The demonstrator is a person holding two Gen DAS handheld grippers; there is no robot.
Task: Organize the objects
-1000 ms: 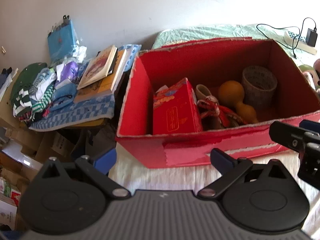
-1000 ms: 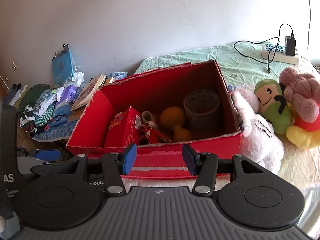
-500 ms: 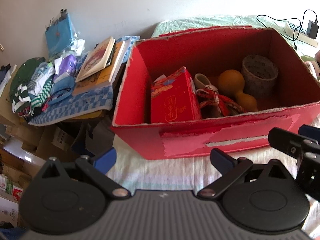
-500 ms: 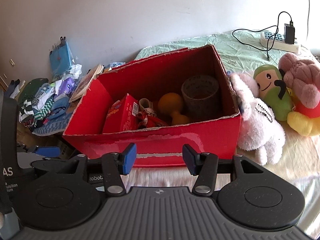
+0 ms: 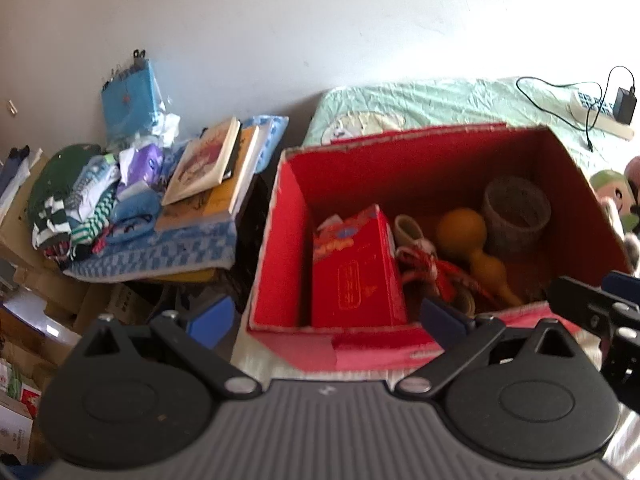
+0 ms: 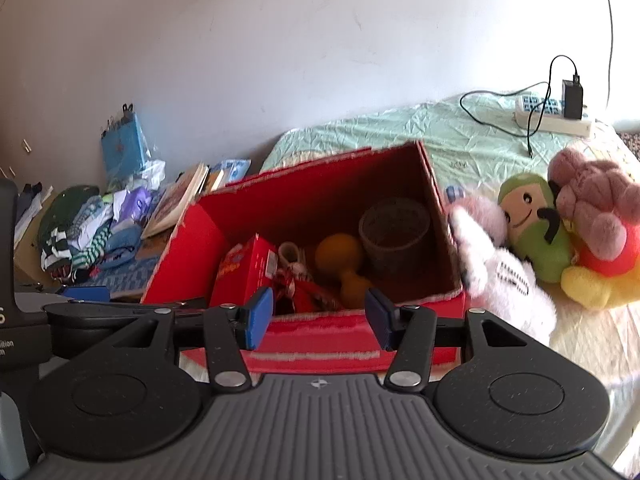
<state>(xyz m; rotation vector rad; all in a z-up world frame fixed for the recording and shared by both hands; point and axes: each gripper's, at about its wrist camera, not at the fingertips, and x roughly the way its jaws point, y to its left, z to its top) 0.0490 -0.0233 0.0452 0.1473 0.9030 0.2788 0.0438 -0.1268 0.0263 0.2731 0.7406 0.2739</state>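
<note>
Both empty claws (image 5: pixel 328 314) (image 6: pixel 318 316) nearer one red box (image 6: pixel 320 332)

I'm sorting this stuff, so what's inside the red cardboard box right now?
Inside the red cardboard box: an upright red carton, an orange gourd, a round woven basket, a small white shoe and red-and-white cord. The near wall and the carton hide whatever lies beneath.

Your left view was soft with blur; print on the red packet (image 5: pixel 356 276) inside the red box (image 5: pixel 288 240) stayed unreadable. The box's near wall hid the floor beneath the gourd (image 6: pixel 344 264) and ribbon tangle (image 6: pixel 298 284). Right of the box, the frame edge cut off the green plush (image 5: pixel 614 190). The right gripper (image 5: pixel 592 308) showed only partly.
</note>
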